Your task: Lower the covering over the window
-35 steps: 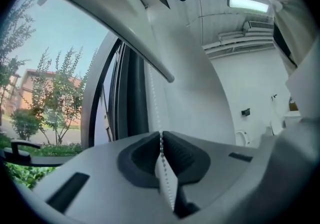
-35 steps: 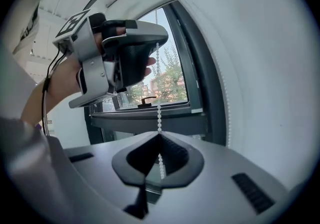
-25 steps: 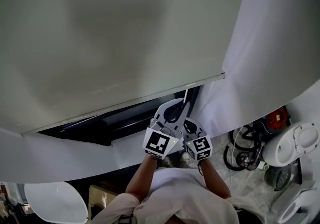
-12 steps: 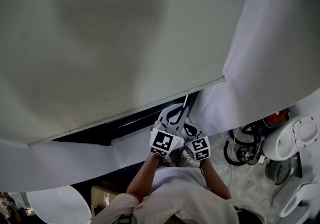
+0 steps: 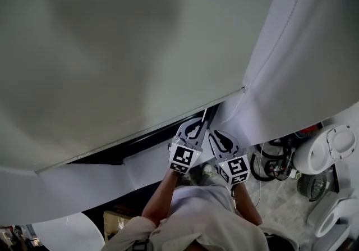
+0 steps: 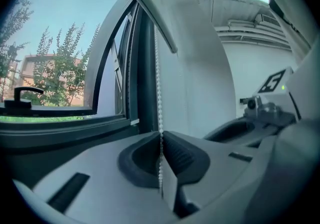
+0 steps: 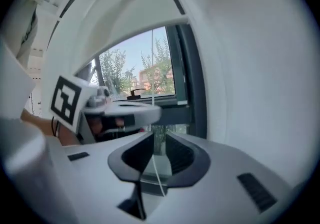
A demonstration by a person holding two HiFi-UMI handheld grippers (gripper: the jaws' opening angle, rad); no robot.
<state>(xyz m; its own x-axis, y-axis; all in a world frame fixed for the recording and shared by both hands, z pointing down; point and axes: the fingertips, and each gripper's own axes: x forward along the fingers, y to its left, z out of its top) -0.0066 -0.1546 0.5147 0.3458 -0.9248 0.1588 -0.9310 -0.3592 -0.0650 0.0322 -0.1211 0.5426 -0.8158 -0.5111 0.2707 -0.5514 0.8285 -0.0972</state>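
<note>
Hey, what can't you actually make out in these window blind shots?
- Head view: the blind covers most of the window, and the blind's top is cut off by the frame edge.
- Left gripper view: the bead chain vanishes upward behind the blind's edge.
- Right gripper view: blur smears the chain's beads.

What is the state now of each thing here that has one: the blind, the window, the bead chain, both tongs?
Roller blind: partly lowered.
Window: lower part uncovered.
Bead chain: hanging straight, clamped at its lower end.
Left tongs: shut on the bead chain.
Right tongs: open; the jaws have just been opening, and a thin cord runs between them, not gripped.
</note>
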